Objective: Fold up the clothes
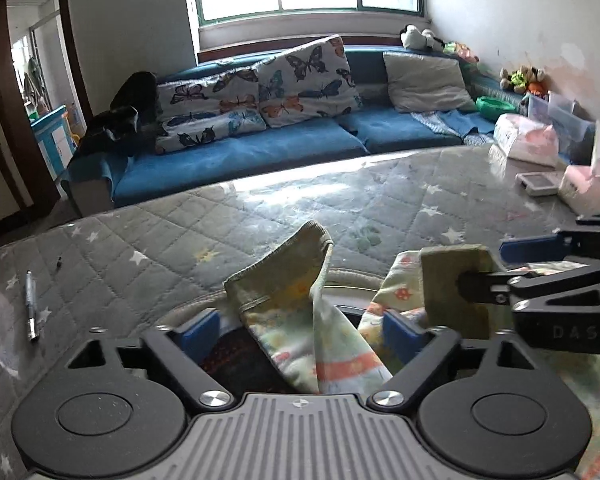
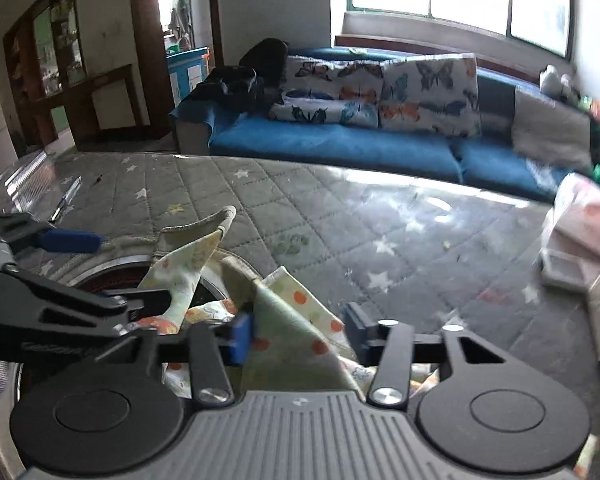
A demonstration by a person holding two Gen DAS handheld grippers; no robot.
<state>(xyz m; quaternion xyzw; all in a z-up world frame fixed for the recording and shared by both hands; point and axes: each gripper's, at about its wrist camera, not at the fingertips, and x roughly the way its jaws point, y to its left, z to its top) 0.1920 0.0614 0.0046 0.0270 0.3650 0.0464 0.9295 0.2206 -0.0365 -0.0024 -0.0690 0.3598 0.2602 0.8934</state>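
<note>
The left gripper [image 1: 300, 328] stands wide apart, its jaws released either side of a raised fold of the garment [image 1: 300, 320], likely poised to pinch it. The right gripper [image 2: 300, 332] is likewise spread, with a corner of the garment [image 2: 292, 340] between its jaws but not clamped. The cloth lies at the near edge of the table [image 1: 260, 208], part draped over a dark round opening, so both corners can be taken together. The right gripper's arm reads "DAS". Beyond lie a pen [image 1: 31, 304] and a sofa [image 1: 260, 148].
</note>
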